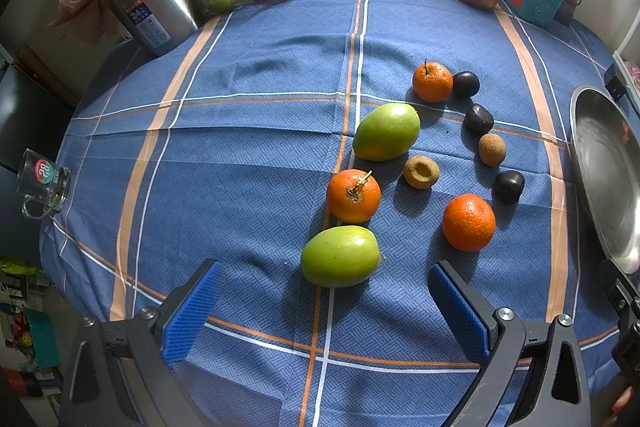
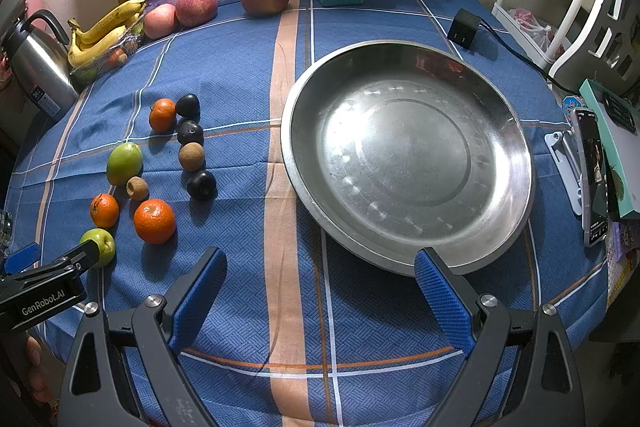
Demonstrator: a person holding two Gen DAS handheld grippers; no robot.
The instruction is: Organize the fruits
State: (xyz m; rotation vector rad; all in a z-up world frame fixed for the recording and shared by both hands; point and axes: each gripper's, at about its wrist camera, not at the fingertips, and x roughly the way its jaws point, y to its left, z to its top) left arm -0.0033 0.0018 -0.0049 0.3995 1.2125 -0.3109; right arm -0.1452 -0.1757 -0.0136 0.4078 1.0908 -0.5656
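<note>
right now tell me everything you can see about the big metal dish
The metal dish is a wide, shallow round pan, apparently stainless steel, with a flat centre, sloped wall and rolled rim. Its surface looks dull and scuffed, with faint reflections. It sits upright and empty on the blue plaid tablecloth, to the right of the loose fruit. Nothing touches it; the right gripper hovers open near its front rim.

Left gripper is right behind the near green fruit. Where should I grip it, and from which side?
Grip the near green fruit across its narrower middle. It lies on its side with its long axis running left to right, so a straight-ahead approach would likely span its length. Come from above with the open left gripper turned so its jaws close front to back, clear of the orange behind.
</note>
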